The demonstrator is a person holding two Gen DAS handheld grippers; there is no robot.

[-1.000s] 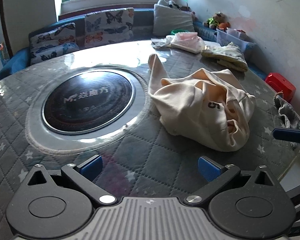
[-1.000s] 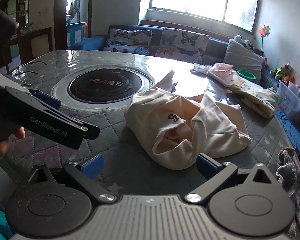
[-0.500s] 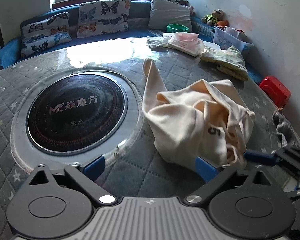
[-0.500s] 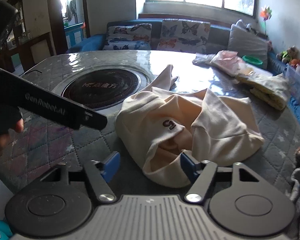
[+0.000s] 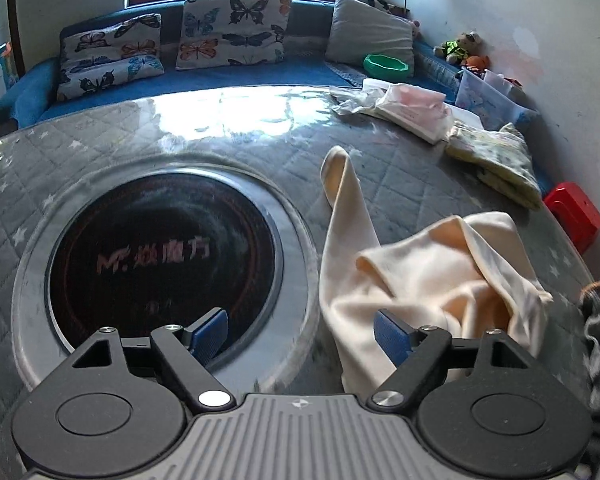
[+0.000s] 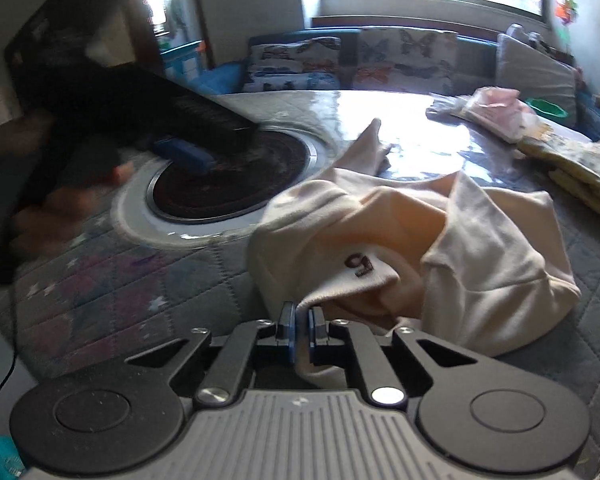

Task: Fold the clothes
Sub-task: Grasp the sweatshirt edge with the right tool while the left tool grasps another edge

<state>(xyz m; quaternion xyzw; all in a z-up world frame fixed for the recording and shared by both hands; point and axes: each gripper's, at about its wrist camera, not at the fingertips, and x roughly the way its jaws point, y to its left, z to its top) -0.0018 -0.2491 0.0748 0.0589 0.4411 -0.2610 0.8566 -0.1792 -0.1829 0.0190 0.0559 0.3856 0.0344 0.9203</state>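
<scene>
The crumpled cream cotton garment (image 6: 412,248) lies heaped at centre right of the right wrist view, on the grey quilted table cover (image 6: 140,300). The right gripper (image 6: 299,334) has its blue pads pressed together on the garment's near hem. The left gripper (image 5: 302,334) is spread wide and holds nothing; in its own view the cloth's left edge lies just by its right pad, one long strip running toward the upper centre.

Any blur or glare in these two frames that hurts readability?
Right wrist view: left gripper is smeared by motion blur, window blown out. Left wrist view: mostly sharp, window glare on the table; cream garment readable in both.
</scene>
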